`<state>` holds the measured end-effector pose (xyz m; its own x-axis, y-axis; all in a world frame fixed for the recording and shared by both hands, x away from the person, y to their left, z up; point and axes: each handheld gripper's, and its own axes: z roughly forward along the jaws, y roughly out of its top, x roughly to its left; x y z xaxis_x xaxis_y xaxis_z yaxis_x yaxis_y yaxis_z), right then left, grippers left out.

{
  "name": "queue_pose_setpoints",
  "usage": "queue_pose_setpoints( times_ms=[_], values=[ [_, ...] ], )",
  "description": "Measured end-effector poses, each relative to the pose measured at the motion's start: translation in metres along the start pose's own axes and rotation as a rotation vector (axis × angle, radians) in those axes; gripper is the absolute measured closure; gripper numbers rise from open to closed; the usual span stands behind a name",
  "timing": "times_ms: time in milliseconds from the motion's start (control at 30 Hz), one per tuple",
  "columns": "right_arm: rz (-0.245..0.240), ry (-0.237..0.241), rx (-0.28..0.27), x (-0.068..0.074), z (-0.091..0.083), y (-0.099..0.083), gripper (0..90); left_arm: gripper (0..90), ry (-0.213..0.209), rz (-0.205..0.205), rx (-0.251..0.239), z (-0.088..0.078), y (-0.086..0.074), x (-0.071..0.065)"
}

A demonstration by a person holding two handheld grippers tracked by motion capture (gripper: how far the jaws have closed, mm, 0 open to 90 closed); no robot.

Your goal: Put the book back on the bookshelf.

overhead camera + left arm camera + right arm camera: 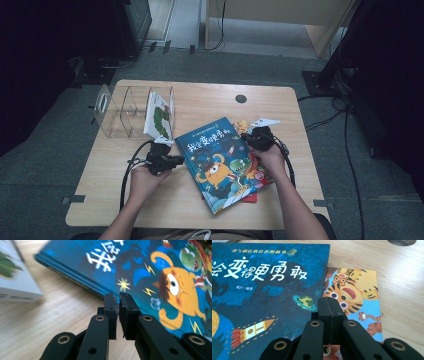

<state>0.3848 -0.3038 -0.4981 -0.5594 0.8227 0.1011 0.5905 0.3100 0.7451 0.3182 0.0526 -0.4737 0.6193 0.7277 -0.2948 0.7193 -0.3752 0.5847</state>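
I read the blue hardcover picture book [222,162] as stiff, flat, glossy, probably slippery. My left gripper [118,296], nearly closed and empty, noses its spine edge; my right gripper [330,305], shut and empty, sits at its far side above the tiger-covered book [357,297] beneath. I'd grip an overhanging edge.

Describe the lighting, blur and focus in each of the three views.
High view: dim, dark at the edges, and soft, with the blue book the brightest thing on the table. Left gripper view: bright, the white book at left smeared out of focus, the left gripper sharper. Right gripper view: evenly lit, the blue cover's title crisp, the tiger book fairly clear.
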Motion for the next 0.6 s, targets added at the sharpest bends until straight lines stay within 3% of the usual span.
queue_pose_setpoints(
  times_ms=[333, 600],
  values=[
    [0.006, 0.001, 0.008, 0.0, 0.0, 0.001, 90.0, 85.0, -0.021, 0.024, 0.032, 0.011, -0.007, -0.01],
    [0.01, -0.008, 0.013, 0.001, 0.0, 0.001, 90.0, 85.5, -0.032, 0.011, 0.016, 0.011, -0.01, -0.01]
  ],
)
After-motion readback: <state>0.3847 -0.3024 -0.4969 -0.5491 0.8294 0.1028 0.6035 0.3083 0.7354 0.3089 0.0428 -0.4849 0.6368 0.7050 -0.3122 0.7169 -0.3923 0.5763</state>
